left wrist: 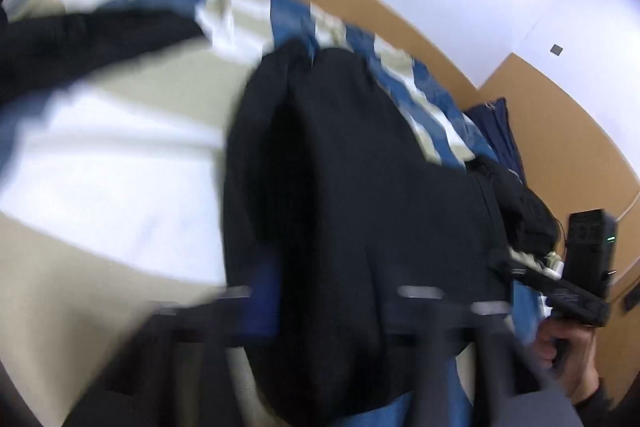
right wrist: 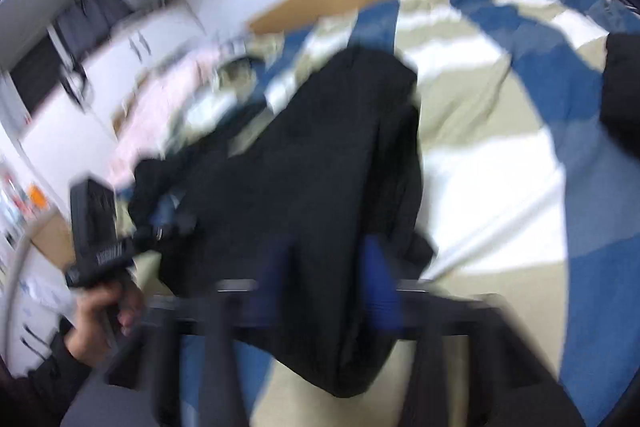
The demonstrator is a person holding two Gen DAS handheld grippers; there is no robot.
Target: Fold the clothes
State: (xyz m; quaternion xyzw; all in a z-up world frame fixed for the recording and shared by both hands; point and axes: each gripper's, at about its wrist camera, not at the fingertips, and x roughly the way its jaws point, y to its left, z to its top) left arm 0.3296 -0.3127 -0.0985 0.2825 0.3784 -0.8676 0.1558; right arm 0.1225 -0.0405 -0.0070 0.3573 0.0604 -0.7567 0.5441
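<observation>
The frames are motion-blurred. A black garment (left wrist: pixel 360 187) hangs bunched over the bed, stretched between both grippers. In the left wrist view it covers my left gripper (left wrist: pixel 320 303); one blue finger (left wrist: pixel 264 299) shows beside the cloth, which the gripper looks shut on. At the right, my right gripper (left wrist: pixel 516 267), held by a hand (left wrist: pixel 568 351), pinches the garment's edge. In the right wrist view the garment (right wrist: pixel 320 155) runs down between the blue fingers (right wrist: pixel 380 291) of my right gripper (right wrist: pixel 330 287). My left gripper (right wrist: pixel 164 223), in a hand (right wrist: pixel 100 315), grips the cloth's left edge.
The bed has a blue, beige and white patterned cover (left wrist: pixel 120 167) (right wrist: pixel 500 167). More black clothing lies at the upper left (left wrist: pixel 80 39) and far right (right wrist: pixel 624 87). A dark blue item (left wrist: pixel 496 131) and a pink cloth (right wrist: pixel 160 107) lie near the wood-panelled wall (left wrist: pixel 560 147).
</observation>
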